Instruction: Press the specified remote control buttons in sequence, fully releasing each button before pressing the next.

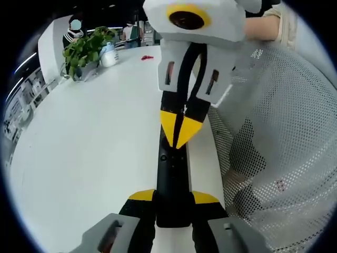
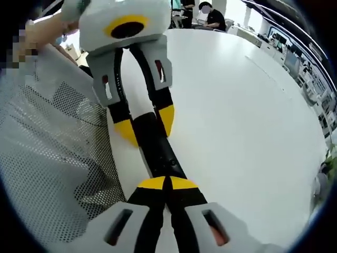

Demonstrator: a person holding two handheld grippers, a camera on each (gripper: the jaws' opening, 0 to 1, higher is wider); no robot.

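The left gripper (image 1: 174,203) has its yellow-tipped fingers (image 1: 141,196) clenched on the near end of the remote control (image 1: 172,176), one finger on each long side of the slim black body. In the right gripper view the same hold shows from the far side, the two yellow pads bracketing the remote control (image 2: 158,145) at its distant end.

The right gripper (image 2: 166,184) has its fingers (image 2: 151,183) pressed together, yellow tips meeting in a point that rests on the top face of the remote control, toward the end opposite the left gripper's hold. In the left gripper view that closed yellow point (image 1: 178,129) comes down onto the remote from above, its tip just beyond two small round buttons. Whether it is pushing a button cannot be told.

The remote control lies lengthwise on the white bench (image 1: 89,142), close along the bench's edge. Just beside that edge, on the side away from the open bench top, stands a white mesh chair back (image 1: 284,142). Well beyond the remote, at the far rim of the bench, sit a green potted plant (image 1: 84,50) and a white container (image 1: 109,54), with a small red object (image 1: 147,57) nearby. People (image 2: 210,16) sit past the bench's far end.
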